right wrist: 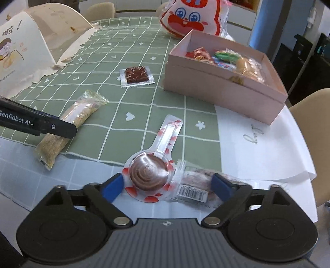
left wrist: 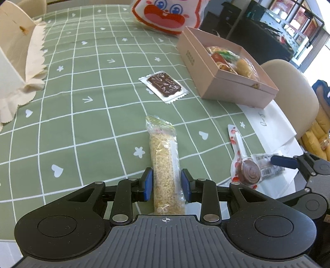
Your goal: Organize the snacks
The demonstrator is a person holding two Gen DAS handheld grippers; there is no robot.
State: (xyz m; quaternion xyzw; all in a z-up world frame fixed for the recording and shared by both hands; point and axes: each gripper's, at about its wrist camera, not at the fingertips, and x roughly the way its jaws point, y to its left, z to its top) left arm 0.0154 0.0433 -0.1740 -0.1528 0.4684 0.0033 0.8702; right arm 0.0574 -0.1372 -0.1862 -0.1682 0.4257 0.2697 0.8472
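A puffed-rice bar (left wrist: 165,165) in a clear wrapper lies on the green checked cloth. My left gripper (left wrist: 167,183) is shut on its near half, a blue pad pressed to each side. In the right wrist view one black finger (right wrist: 61,127) crosses the same bar (right wrist: 78,117). My right gripper (right wrist: 168,185) stands wide open at the table's near edge. Between its pads lie a chocolate swirl lollipop (right wrist: 147,173) and a wrapped dark snack with a barcode (right wrist: 196,185); neither is gripped. A pink box (right wrist: 216,88) with several wrapped snacks stands to the right.
A wrapped chocolate slab (left wrist: 164,85) lies mid-table, left of the pink box (left wrist: 206,68). A cartoon-face bag (right wrist: 191,18) stands at the back and a cream paper bag (right wrist: 20,61) at the left. White paper (right wrist: 257,144) lies under the box. A beige chair (right wrist: 313,123) stands right.
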